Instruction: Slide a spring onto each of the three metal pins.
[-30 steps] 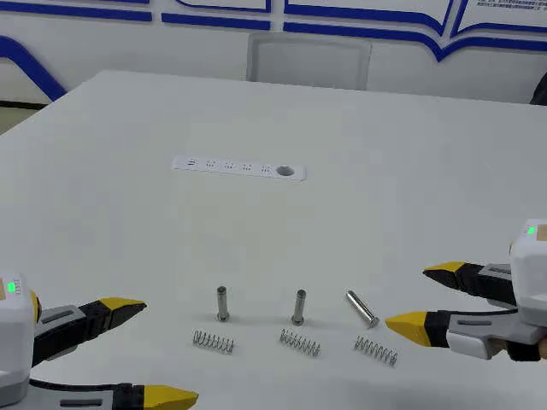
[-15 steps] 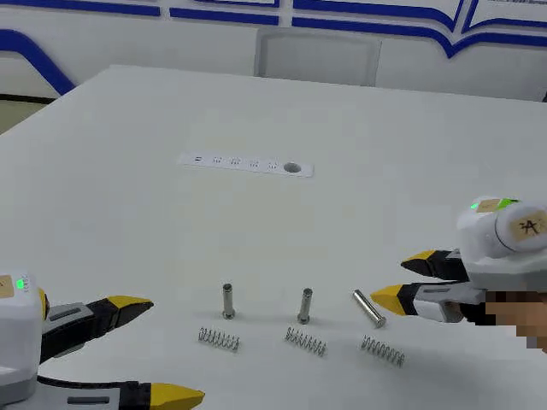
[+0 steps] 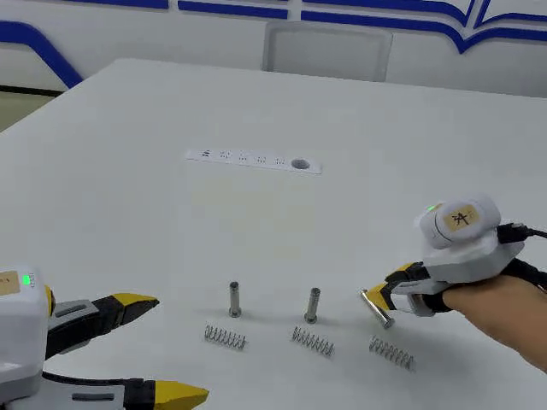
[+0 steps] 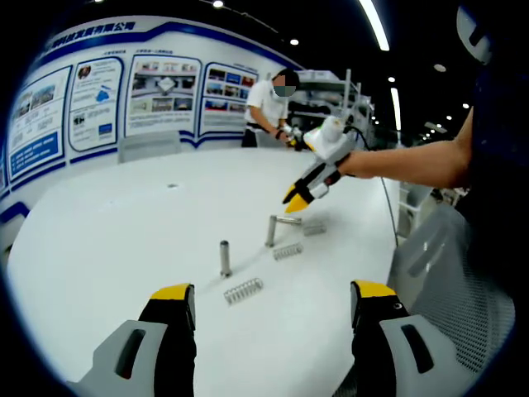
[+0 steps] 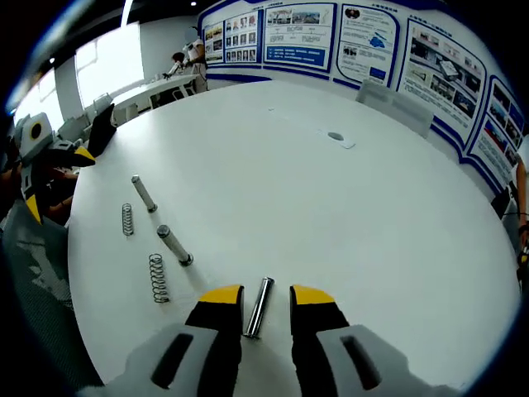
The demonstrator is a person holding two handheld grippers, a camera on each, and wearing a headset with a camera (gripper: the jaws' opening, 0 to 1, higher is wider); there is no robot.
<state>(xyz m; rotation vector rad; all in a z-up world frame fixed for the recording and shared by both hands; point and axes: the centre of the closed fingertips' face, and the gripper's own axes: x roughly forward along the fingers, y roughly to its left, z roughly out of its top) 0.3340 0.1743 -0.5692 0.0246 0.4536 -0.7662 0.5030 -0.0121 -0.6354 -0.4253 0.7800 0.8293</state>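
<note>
Two metal pins stand upright on the white table, the left pin [image 3: 234, 299] and the middle pin [image 3: 313, 305]. The third pin [image 3: 377, 309] lies on its side. In front of each pin lies a spring: left spring [image 3: 225, 337], middle spring [image 3: 312, 342], right spring [image 3: 391, 352]. My right gripper [image 3: 382, 296] is down at the table. In the right gripper view the lying pin [image 5: 257, 306] sits between its jaws with a small gap on each side, so the gripper [image 5: 266, 292] is open. My left gripper [image 3: 177, 348] hovers open and holds nothing at the near left.
A flush power strip [image 3: 252, 161] is set into the table [image 3: 128, 196] further back. A chair [image 3: 325, 51] stands at the far edge. A person's forearm [image 3: 504, 312] holds the right gripper. Another person [image 4: 269, 103] stands in the background.
The right gripper has moved left and down to the lying pin and narrowed its jaws around it. The left gripper has stayed put. The head camera has shifted slightly.
</note>
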